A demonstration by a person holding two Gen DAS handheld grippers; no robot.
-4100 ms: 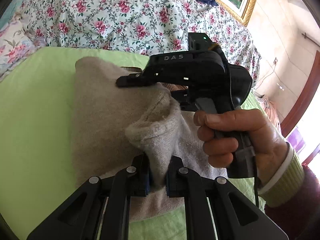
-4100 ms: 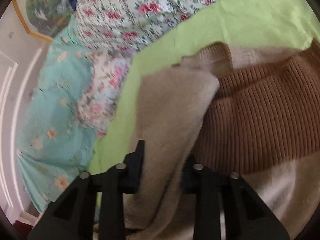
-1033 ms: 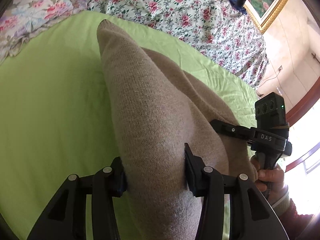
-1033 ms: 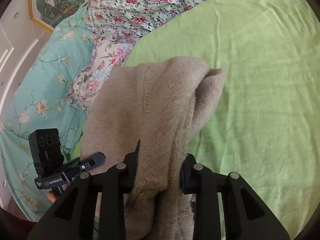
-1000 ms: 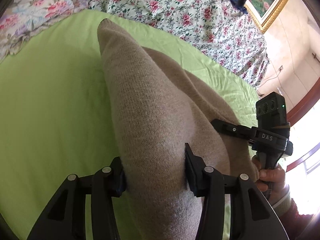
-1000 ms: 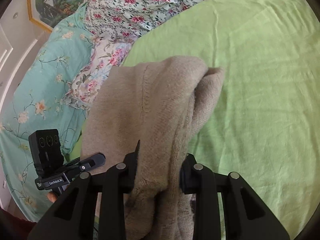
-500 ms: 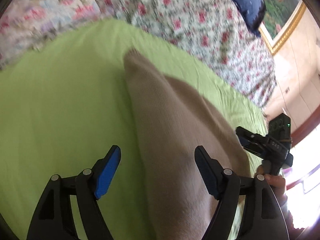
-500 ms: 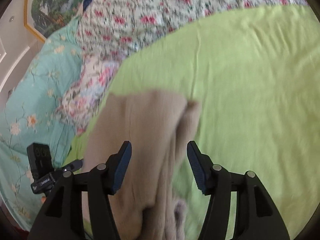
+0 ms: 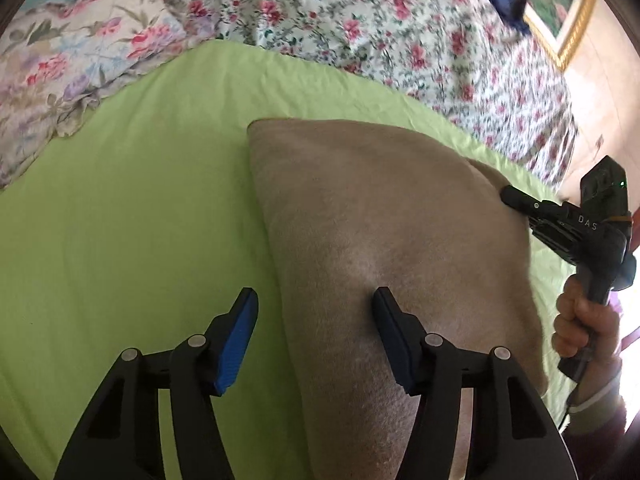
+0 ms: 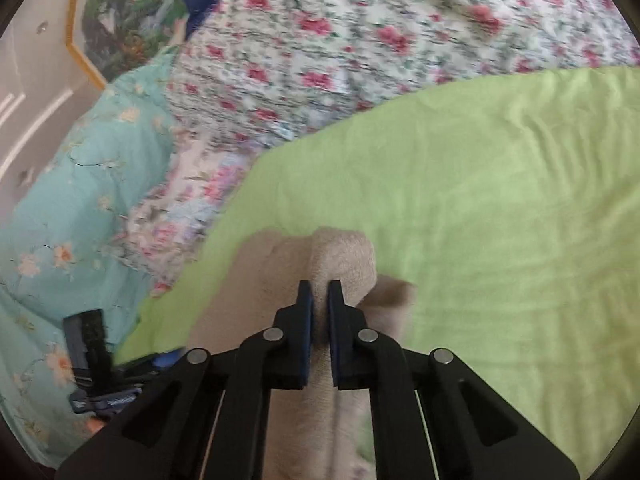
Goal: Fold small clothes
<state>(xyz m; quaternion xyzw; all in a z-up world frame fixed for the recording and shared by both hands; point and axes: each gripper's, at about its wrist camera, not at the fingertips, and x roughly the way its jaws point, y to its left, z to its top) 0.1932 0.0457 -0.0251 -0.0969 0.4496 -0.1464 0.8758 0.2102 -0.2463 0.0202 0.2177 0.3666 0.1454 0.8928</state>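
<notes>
Now your left gripper (image 9: pixel 314 336) has let go: a second ago its pads clamped the beige sweater (image 9: pixel 384 216), and its jaws, just narrowing again, stand apart over the sweater's near edge with nothing pinched. Your right gripper (image 10: pixel 319 296) has just snapped nearly shut beyond the sweater's far side, and whether it pinches knit I cannot tell. The sweater lies folded on the green sheet (image 9: pixel 120 208), below the floral quilt (image 9: pixel 360 28), so this fold looks finished.

Green sheet (image 9: pixel 120 208), floral quilt (image 9: pixel 340 20), teal bedding (image 10: pixel 72 200), framed painting (image 10: pixel 116 20).
</notes>
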